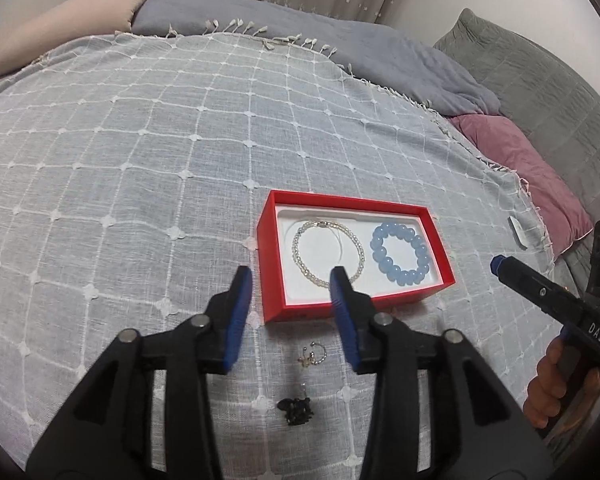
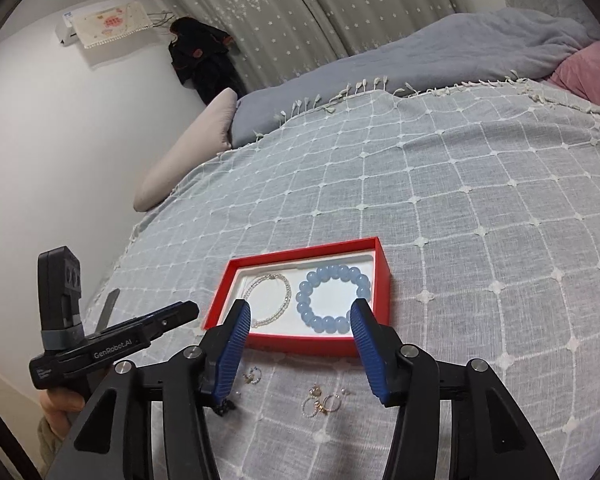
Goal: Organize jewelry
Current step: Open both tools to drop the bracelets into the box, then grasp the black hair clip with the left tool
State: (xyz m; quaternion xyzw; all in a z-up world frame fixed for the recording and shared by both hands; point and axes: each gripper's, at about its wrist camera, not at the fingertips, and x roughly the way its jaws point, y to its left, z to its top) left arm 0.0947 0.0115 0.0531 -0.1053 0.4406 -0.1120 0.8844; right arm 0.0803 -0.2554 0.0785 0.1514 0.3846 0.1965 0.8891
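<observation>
A red box (image 1: 272, 280) with a white lining lies on the bed; it also shows in the right wrist view (image 2: 300, 345). Inside lie a pearl bracelet (image 1: 300, 256) (image 2: 286, 294) and a blue bead bracelet (image 1: 400, 254) (image 2: 332, 300). In front of the box lie small gold earrings (image 1: 312, 354) (image 2: 322, 400), another small earring (image 2: 252, 377) and a black piece (image 1: 296, 410) (image 2: 225, 408). My left gripper (image 1: 292, 292) is open and empty above the box's near edge. My right gripper (image 2: 300, 330) is open and empty, just before the box.
A grey checked bedspread (image 1: 140, 160) covers the bed. A pink pillow (image 1: 520, 160), a grey quilt (image 1: 540, 80) and a beige pillow (image 1: 60, 28) lie along the far edges. A small white item (image 1: 520, 232) lies near the right fringe.
</observation>
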